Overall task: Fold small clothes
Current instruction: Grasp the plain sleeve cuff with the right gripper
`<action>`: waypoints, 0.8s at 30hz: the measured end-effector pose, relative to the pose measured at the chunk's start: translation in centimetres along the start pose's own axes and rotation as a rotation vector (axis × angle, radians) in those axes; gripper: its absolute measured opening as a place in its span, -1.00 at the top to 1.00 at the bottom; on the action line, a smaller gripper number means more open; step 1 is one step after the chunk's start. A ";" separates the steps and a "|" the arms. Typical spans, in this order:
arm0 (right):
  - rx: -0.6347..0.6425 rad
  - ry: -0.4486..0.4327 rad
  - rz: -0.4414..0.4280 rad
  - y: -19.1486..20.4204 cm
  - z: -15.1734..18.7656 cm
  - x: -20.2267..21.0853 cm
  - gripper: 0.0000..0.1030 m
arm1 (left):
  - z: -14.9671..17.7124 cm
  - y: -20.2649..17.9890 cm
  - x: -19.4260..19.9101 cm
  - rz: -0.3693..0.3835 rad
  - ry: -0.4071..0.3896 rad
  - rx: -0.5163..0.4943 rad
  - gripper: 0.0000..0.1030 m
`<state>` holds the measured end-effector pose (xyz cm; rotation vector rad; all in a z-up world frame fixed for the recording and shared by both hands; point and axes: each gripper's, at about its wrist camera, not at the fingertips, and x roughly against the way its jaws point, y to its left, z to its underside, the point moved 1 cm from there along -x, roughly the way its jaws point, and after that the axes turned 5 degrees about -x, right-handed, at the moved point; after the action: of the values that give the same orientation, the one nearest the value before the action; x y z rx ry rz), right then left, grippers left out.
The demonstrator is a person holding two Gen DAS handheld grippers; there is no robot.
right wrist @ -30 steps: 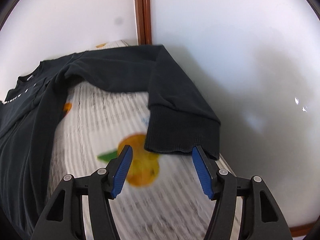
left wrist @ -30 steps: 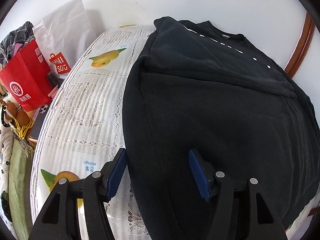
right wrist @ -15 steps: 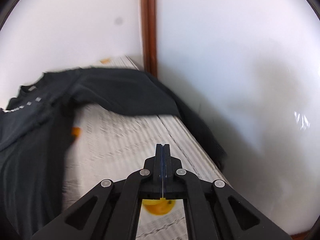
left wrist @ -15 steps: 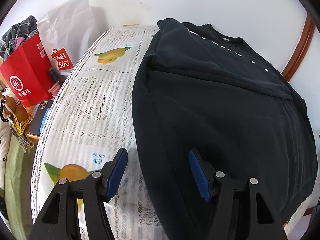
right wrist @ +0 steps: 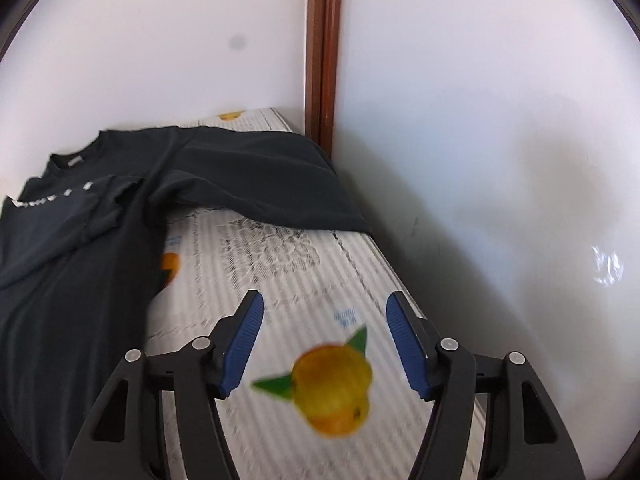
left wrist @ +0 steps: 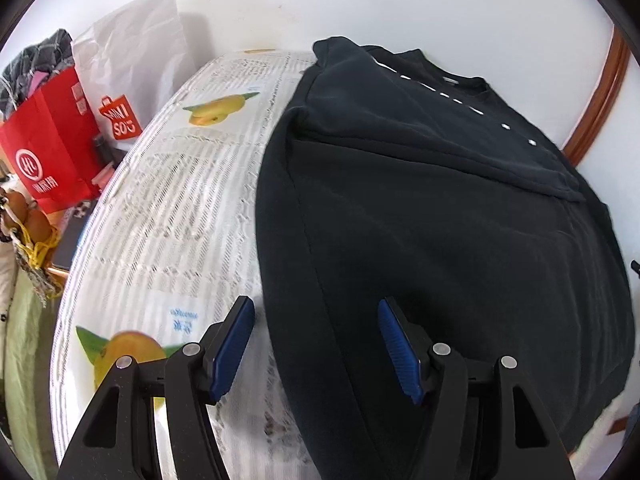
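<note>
Sweatshirt [left wrist: 440, 220], black with a row of small white marks across the chest, lies spread over a white lace tablecloth [left wrist: 172, 216] printed with yellow fruit. In the left wrist view one sleeve is folded across the chest, and the body reaches toward the camera. The left gripper [left wrist: 316, 344] hovers over the garment's near left edge with its blue pads standing apart; nothing is pinched between them, and the cloth edge shows below the gap. Its jaws have just been opening a little further.

In the right wrist view the other sleeve [right wrist: 260, 184] runs from the shoulder along the far end of the table toward the white wall [right wrist: 480, 160], where its end drops past the table edge. The right gripper [right wrist: 324, 340] is above bare tablecloth, near a printed orange fruit [right wrist: 332, 388] and well apart from that sleeve. Its jaws have just been opening and are now spread wide with nothing between them.

A brown wooden strip [right wrist: 324, 48] runs up the wall corner behind the table. Off the table's left side stand a red bag [left wrist: 48, 148] and a white bag [left wrist: 128, 64] with a red label.
</note>
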<state>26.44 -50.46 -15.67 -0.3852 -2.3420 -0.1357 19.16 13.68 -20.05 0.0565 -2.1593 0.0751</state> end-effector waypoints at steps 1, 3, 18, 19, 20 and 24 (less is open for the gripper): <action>0.012 0.009 0.011 0.2 -0.3 -1.0 -0.23 | -0.2 0.0 -0.1 -0.017 -0.005 -0.005 -0.25; 0.037 0.031 0.026 0.6 -1.2 -3.5 -0.23 | -0.6 0.2 -0.3 -0.030 -0.010 -0.002 -0.25; 0.000 0.037 0.012 0.1 -6.6 -10.8 0.82 | -1.7 1.2 -1.2 -0.054 -0.027 -0.004 -0.32; -0.006 0.026 0.001 0.0 -6.8 -10.6 0.83 | -1.7 1.3 -1.3 -0.055 -0.032 -0.007 -0.34; -0.021 0.006 -0.004 -0.2 -7.0 -10.2 0.83 | -1.7 1.2 -1.3 -0.055 -0.035 -0.007 -0.35; -0.044 -0.115 0.005 0.2 -8.4 -6.3 0.90 | -1.7 1.0 -1.5 -0.065 -0.042 -0.030 -0.39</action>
<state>36.42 -53.49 -14.07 -0.4305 -2.4542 -0.1668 21.30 14.79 -20.42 0.1121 -2.1977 0.0041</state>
